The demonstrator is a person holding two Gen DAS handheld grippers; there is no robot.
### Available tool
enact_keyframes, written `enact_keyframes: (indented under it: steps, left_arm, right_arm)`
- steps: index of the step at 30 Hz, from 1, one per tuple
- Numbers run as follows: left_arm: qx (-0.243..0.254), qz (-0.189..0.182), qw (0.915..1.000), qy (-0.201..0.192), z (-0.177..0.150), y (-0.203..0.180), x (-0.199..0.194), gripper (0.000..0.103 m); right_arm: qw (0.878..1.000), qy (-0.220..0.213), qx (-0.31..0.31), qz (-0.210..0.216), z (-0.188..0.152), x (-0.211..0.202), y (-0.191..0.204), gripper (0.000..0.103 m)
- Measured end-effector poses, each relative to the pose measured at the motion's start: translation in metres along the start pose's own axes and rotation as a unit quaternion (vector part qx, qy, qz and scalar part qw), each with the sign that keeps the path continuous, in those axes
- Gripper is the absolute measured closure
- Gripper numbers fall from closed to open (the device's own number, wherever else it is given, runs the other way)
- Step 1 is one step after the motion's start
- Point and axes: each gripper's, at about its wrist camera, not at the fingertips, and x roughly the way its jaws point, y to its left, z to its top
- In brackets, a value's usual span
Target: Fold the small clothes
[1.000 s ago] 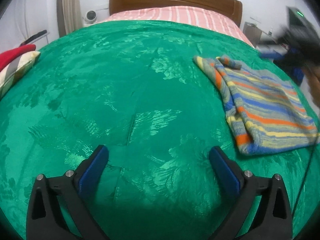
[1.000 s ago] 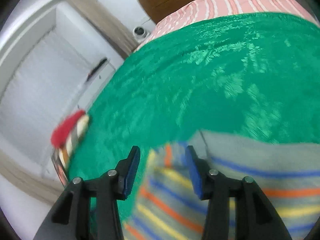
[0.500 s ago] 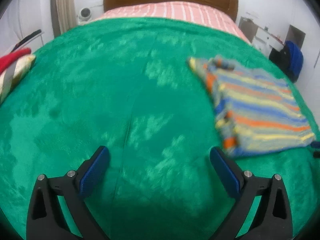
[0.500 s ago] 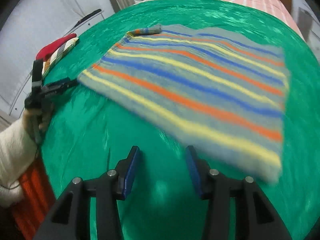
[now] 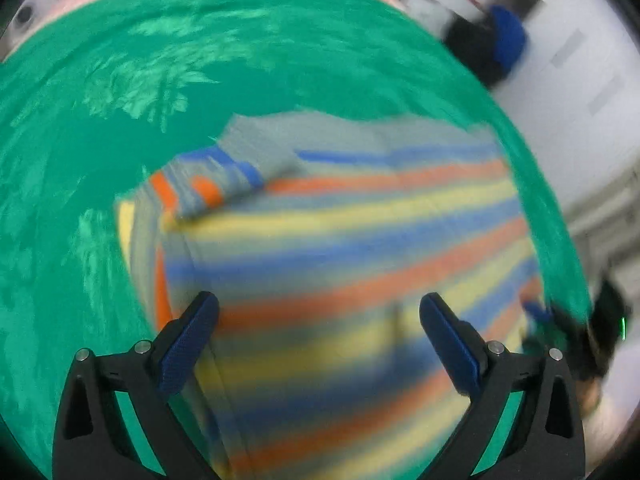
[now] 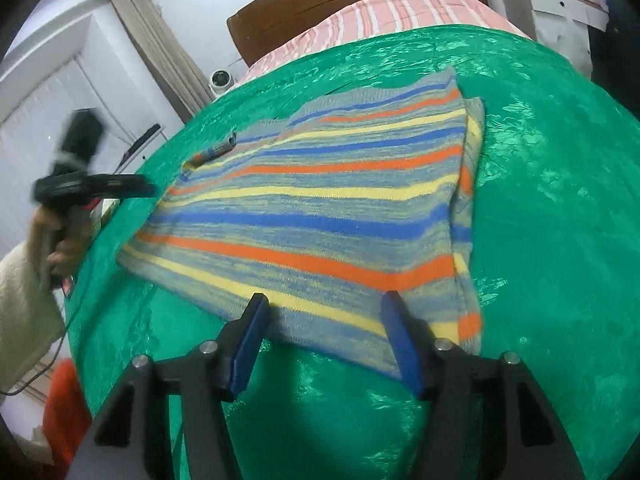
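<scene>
A striped knit garment in grey, blue, orange and yellow lies folded flat on the green bedspread. In the left wrist view the garment is blurred and fills the middle. My left gripper is open and empty, above the garment. It also shows in the right wrist view at the garment's left edge, held in a hand. My right gripper is open and empty, its fingertips at the garment's near edge. A folded cuff lies at the far left corner.
A brown headboard and a pink striped sheet are at the far end of the bed. A white wardrobe and a curtain stand on the left. A red item lies at the bed's near left edge.
My left gripper has swung right and now hangs over the striped garment. My right gripper has drawn closer to the garment's near edge. Both stay open.
</scene>
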Motion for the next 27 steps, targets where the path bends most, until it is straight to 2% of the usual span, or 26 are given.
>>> enact_keyframes:
  steps: [1, 3, 5, 7, 8, 9, 11, 14, 15, 18, 20, 23, 27]
  left_arm:
    - [-0.027, 0.001, 0.9995, -0.014, 0.013, 0.01, 0.003, 0.002]
    - [-0.098, 0.011, 0.9933, -0.06, 0.032, 0.036, -0.001, 0.003]
    - [-0.18, 0.036, 0.9766, -0.113, 0.042, 0.066, -0.018, 0.003]
    - [-0.229, 0.048, 0.9613, -0.145, 0.039, 0.088, -0.035, 0.003]
    - [-0.24, 0.046, 0.9572, -0.155, 0.033, 0.094, -0.043, 0.003]
    - [-0.234, 0.047, 0.9583, -0.157, 0.025, 0.094, -0.051, 0.003]
    - [-0.191, 0.062, 0.967, -0.157, 0.009, 0.081, -0.061, 0.002]
    - [-0.077, 0.1, 0.9834, -0.131, -0.028, 0.041, -0.064, 0.002]
    - [-0.055, 0.11, 0.9848, -0.123, -0.04, 0.035, -0.065, 0.002]
    - [0.003, 0.155, 0.9843, -0.085, -0.081, 0.011, -0.049, 0.002]
    - [0.011, 0.17, 0.983, -0.07, -0.095, 0.006, -0.044, 0.002]
    - [-0.002, 0.169, 0.9834, -0.068, -0.09, 0.007, -0.052, 0.003]
    - [-0.005, 0.204, 0.9766, -0.067, -0.054, 0.011, -0.054, 0.002]
  right_arm:
    - [1.0, -0.002, -0.002, -0.001, 0.0, 0.0, 0.0, 0.044]
    - [1.0, -0.004, -0.004, -0.001, -0.002, 0.0, 0.003, 0.044]
    - [1.0, -0.006, -0.001, 0.003, -0.003, 0.0, 0.001, 0.044]
    - [1.0, -0.009, 0.001, 0.005, -0.004, -0.001, -0.001, 0.044]
    - [1.0, -0.01, 0.001, 0.005, -0.005, -0.002, -0.002, 0.044]
    - [1.0, -0.01, 0.0, 0.006, -0.005, -0.002, -0.003, 0.044]
    - [1.0, -0.011, 0.001, 0.008, -0.006, -0.002, -0.004, 0.044]
    - [1.0, -0.01, 0.003, 0.011, -0.006, 0.0, -0.004, 0.044]
    - [1.0, -0.009, 0.003, 0.01, -0.006, 0.001, -0.003, 0.044]
    - [1.0, -0.006, -0.003, 0.0, -0.005, 0.002, 0.0, 0.044]
    - [1.0, 0.001, -0.011, -0.014, -0.004, 0.002, 0.004, 0.044]
    - [0.999, 0.01, -0.028, -0.037, -0.006, 0.001, 0.012, 0.044]
    - [0.998, 0.007, -0.041, -0.051, -0.009, 0.002, 0.015, 0.044]
